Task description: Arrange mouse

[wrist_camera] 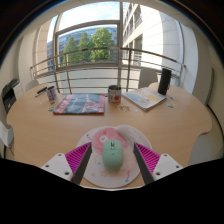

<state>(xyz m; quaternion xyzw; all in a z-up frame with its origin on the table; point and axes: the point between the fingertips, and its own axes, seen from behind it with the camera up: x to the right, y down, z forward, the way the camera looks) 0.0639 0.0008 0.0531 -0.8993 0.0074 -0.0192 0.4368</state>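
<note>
A mint-green mouse lies on a round white and pink mouse pad at the near edge of a wooden table. My gripper is open, with one finger on each side of the mouse. The mouse stands between the fingers with a gap at either side and rests on the pad. The magenta finger pads show spread out to the left and right.
Further back on the table lie a colourful book, a can and a white open book or papers with a dark object behind. A small dark device stands at the left. A chair stands at the far left, windows beyond.
</note>
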